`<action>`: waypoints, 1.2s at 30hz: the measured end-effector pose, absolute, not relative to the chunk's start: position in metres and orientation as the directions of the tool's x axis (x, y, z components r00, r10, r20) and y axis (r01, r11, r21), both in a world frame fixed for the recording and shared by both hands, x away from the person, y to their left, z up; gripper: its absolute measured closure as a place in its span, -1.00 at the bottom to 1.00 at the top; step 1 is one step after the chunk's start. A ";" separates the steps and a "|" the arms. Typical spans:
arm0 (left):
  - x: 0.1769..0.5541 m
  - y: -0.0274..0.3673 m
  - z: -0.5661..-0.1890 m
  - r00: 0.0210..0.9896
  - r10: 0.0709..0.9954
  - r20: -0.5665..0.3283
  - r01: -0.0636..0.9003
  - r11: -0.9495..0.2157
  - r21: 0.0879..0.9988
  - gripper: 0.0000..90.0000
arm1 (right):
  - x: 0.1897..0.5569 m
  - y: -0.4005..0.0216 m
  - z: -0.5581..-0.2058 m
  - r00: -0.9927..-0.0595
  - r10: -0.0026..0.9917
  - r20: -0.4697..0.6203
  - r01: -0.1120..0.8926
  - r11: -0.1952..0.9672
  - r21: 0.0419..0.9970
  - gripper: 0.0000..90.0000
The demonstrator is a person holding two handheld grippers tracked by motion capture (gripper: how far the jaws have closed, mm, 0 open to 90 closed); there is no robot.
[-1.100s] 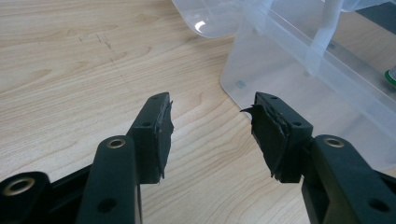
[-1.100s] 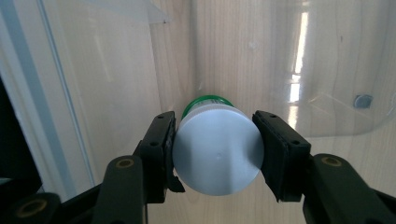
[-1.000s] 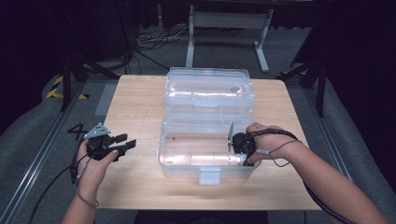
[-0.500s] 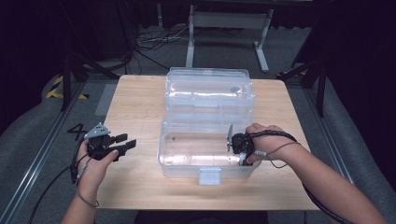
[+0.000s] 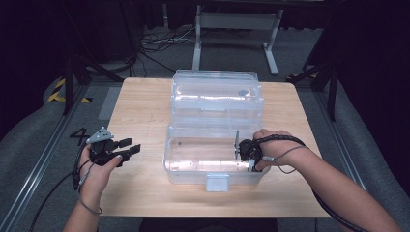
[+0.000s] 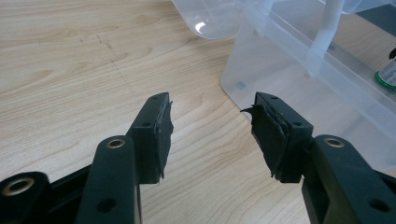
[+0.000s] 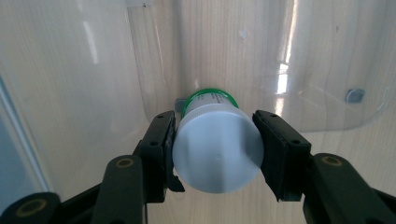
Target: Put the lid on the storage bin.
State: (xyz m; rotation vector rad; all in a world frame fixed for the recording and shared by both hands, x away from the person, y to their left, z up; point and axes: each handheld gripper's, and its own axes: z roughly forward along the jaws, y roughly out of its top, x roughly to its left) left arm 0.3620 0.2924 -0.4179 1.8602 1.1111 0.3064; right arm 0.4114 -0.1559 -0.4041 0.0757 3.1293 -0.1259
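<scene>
Round white-capped bottle (image 7: 215, 148) in right tongs (image 7: 215, 147), clear plastic box (image 5: 193, 159)

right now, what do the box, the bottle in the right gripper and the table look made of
Box: clear glossy plastic, see-through with glare streaks. Bottle: matte white cap, likely plastic, above a green-edged label; its body is hidden. Table: light wood or wood-look laminate, visible grain.

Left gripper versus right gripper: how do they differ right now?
The left gripper stands open with nothing between its pads, over bare table beside the clear box. The right gripper is shut on a white-capped bottle and reaches inside that box. Both have black jaws.
</scene>
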 end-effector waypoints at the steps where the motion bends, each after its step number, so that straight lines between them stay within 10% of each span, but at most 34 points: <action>1: 0.362 0.292 -0.418 0.562 0.796 -0.226 0.568 -0.172 0.805 0.07 | 0.411 -0.156 -0.404 -0.999 0.048 -0.010 0.048 0.996 -0.078 0.11; 36: 0.376 0.261 -0.404 0.650 0.724 -0.230 0.528 -0.213 0.822 0.08 | 0.390 -0.184 -0.342 -0.986 0.154 -0.067 0.132 0.959 0.253 -0.01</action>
